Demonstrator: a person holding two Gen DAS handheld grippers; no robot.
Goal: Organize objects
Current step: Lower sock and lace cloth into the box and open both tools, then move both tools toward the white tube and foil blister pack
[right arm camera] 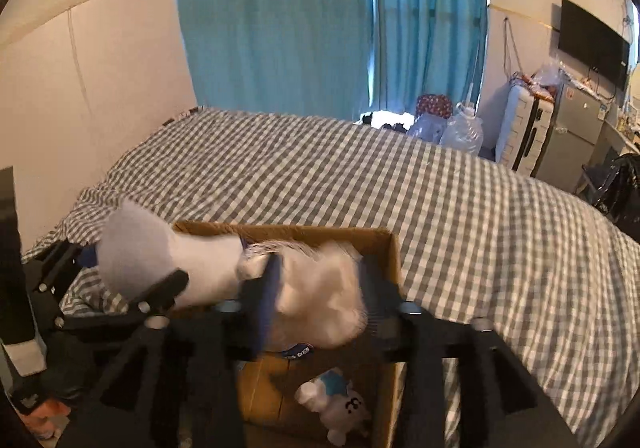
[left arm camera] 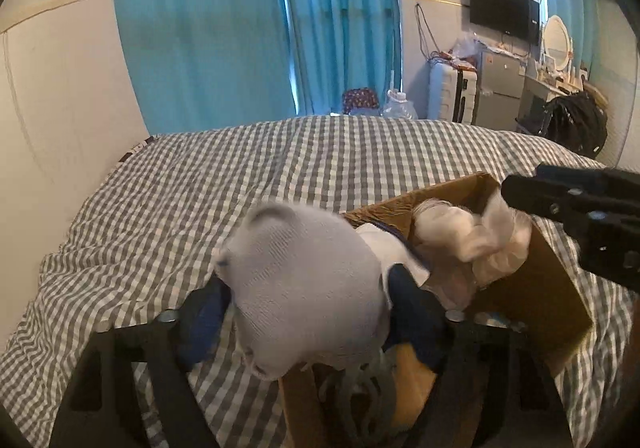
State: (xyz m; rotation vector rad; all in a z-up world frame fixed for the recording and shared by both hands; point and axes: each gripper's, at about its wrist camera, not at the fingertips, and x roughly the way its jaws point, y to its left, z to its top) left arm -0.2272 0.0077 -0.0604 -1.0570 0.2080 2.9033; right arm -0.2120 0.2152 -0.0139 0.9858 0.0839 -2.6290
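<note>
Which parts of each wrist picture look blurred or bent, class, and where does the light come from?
Left wrist view: the white sock in the left gripper is fairly sharp, the plastic wrap over the cardboard box smeared; the fisheye bows the checked bedspread. Right wrist view: the pale bundle in the right gripper is motion-blurred; daylight glows through the blue curtains.

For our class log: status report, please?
Left tongs shut on grey sock. Right tongs shut on white sock. Both over cardboard box. Nothing blocking.
</note>
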